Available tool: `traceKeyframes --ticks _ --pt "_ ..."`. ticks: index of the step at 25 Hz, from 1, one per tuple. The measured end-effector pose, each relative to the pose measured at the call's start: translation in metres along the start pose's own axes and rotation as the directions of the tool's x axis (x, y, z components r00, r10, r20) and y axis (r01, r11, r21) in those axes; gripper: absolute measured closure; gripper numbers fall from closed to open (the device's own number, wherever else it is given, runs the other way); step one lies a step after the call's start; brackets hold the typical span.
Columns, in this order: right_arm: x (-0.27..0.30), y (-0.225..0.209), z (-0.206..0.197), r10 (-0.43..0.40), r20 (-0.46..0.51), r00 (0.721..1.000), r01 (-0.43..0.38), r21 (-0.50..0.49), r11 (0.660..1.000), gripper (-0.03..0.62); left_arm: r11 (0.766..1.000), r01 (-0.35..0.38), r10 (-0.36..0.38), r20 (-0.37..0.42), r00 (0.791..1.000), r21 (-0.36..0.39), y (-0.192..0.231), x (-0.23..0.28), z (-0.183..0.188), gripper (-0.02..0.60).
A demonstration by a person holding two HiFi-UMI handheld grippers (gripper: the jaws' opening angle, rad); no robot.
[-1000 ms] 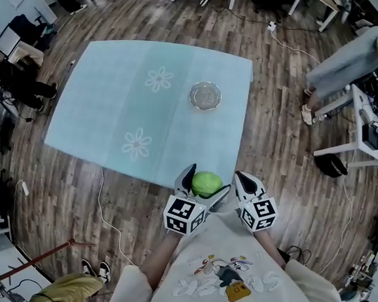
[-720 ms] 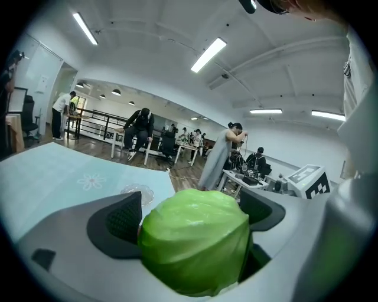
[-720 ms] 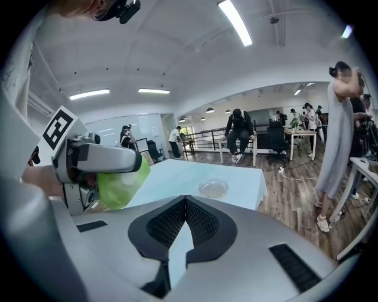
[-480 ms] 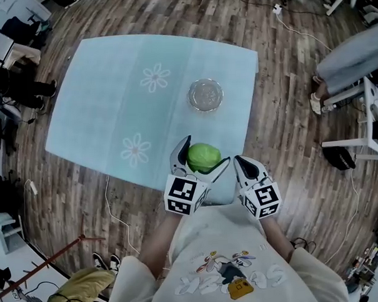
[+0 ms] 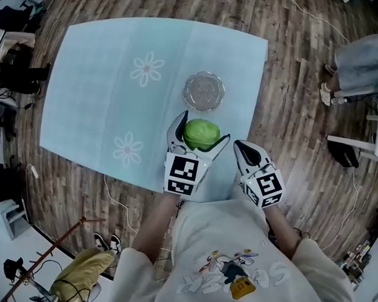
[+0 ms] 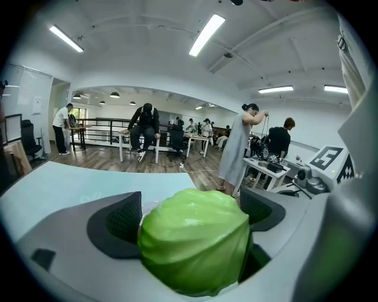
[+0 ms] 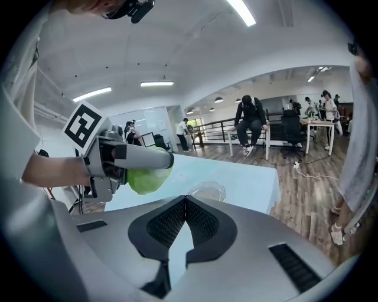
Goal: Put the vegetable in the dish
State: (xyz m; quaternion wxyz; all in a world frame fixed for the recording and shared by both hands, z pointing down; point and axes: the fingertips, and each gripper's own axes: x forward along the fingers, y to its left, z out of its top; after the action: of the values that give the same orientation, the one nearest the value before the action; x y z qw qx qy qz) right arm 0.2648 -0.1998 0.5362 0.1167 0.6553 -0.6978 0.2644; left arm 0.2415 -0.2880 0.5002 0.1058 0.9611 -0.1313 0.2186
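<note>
Left tongs (image 5: 200, 132) have the cabbage (image 5: 201, 133) clamped. In the left gripper view the green ball fills the gap, with a dark ribbed pad pressed to each side of it. From the head view the cabbage sits over the near part of the pale blue surface (image 5: 92, 89), just short of the dish (image 5: 204, 91) and not over it. The dish is clear glass with a scalloped rim. It stands on the surface toward the right edge, a little beyond the cabbage, and nothing shows inside it.

Over to the right tongs (image 5: 241, 146): closed up, nothing in them. The right gripper view shows the two black pads meeting at the front, with only a thin slit further back. These tongs hang at the near right corner of the surface, beside the left pair and apart from it, pointing toward the dish. From that same view the cabbage shows up on the left in the other tongs, with the dish low and past it.

Two white flowers (image 5: 146, 68) are printed on the left half of the surface. There's wooden floor (image 5: 293, 111) all round, and people at desks far off in the room.
</note>
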Motion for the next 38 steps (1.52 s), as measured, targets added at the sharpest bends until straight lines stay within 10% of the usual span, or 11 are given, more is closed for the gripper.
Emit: traceKeyframes --ticks 18,38 --pt "0.059 -0.086 -0.025 0.094 -0.122 0.988 -0.089 0.041 0.995 0.576 0.980 -0.175 0.152 -0.216 0.964 -0.093 0.095 0.175 -0.083 0.052" --pt "0.068 -0.151 -0.032 0.079 -0.112 0.991 -0.064 0.129 0.990 0.576 0.952 -0.297 0.260 -0.319 0.911 -0.071 0.133 0.242 -0.114 0.064"
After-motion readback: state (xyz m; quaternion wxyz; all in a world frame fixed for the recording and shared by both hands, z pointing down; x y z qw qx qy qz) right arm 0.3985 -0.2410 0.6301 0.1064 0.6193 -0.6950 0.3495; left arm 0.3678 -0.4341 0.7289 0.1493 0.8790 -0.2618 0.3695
